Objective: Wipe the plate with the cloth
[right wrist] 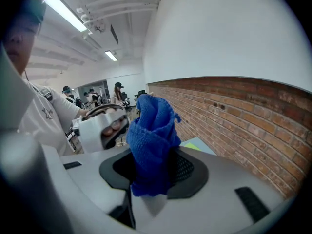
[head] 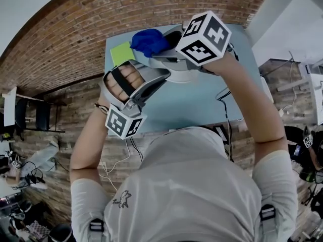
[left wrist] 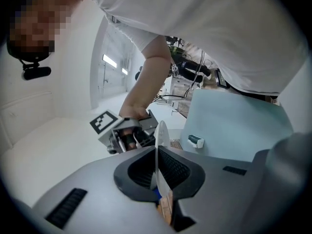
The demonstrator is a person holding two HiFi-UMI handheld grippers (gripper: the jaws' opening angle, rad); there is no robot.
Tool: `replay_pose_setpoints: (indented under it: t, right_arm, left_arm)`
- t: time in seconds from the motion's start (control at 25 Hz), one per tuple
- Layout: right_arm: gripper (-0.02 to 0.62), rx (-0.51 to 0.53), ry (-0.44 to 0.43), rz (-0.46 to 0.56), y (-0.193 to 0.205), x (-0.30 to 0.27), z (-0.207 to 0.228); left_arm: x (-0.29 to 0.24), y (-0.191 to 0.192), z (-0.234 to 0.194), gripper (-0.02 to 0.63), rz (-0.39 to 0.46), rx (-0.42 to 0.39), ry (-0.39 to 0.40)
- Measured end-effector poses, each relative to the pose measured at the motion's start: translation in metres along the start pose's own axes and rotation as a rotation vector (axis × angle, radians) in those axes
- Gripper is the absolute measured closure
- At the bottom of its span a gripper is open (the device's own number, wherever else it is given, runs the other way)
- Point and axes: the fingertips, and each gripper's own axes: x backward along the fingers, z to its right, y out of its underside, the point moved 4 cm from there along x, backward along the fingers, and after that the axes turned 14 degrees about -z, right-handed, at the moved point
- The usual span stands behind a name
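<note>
My left gripper [head: 160, 78] is shut on the rim of a white plate [head: 185, 75], which it holds up over the light blue table [head: 202, 105]. In the left gripper view the plate [left wrist: 161, 143] stands edge-on between the jaws of the left gripper [left wrist: 158, 179]. A bunched blue cloth [head: 149, 42] is clamped in my right gripper [head: 162, 52], just beyond the plate. In the right gripper view the cloth [right wrist: 153, 140] rises out of the shut right gripper [right wrist: 151, 177], with the left gripper [right wrist: 102, 128] close behind it.
A yellow-green pad [head: 122, 52] lies at the table's far left corner by the brick wall [head: 75, 44]. A small white and teal object [left wrist: 196, 140] sits on the table. Cables [head: 224, 102] hang at the table's right edge.
</note>
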Motion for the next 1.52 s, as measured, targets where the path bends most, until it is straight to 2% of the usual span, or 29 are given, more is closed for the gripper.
replay_pose_setpoints:
  t: [0.16,0.36,0.6,0.76,0.88,1.08,1.36,1.52]
  right_arm:
    - [0.446,0.006,-0.039,0.034,0.003,0.008,-0.024]
    - [0.446,-0.062,-0.103,0.085,0.026,0.015,-0.030]
    - [0.446,-0.199,-0.044,0.039,0.073,0.013,0.014]
    - [0.446,-0.274,-0.022,0.007,0.091,0.004,0.046]
    - [0.446,-0.276,-0.036,-0.003,0.084,0.000,0.053]
    - [0.448,-0.209,-0.076,-0.003,0.047,-0.006,0.044]
    - [0.448,-0.143,-0.207,0.064,0.011,-0.003,0.000]
    - [0.448,-0.109,-0.235,0.086,0.007,0.006,-0.019]
  left_arm:
    - [0.003,0.022,0.007,0.589,-0.056,0.044,-0.004]
    - [0.007,0.045,0.010,0.589,-0.115,0.099,-0.006]
    - [0.012,0.052,0.016,0.589,-0.129,0.161,-0.005]
    - [0.018,0.030,0.005,0.584,-0.074,0.151,-0.019]
    - [0.017,0.011,0.003,0.586,-0.028,0.114,-0.017]
    - [0.009,-0.004,0.005,0.588,0.004,0.066,-0.007]
    - [0.003,-0.001,0.006,0.588,-0.008,0.060,-0.003]
    - [0.001,0.018,0.008,0.588,-0.060,0.091,-0.014]
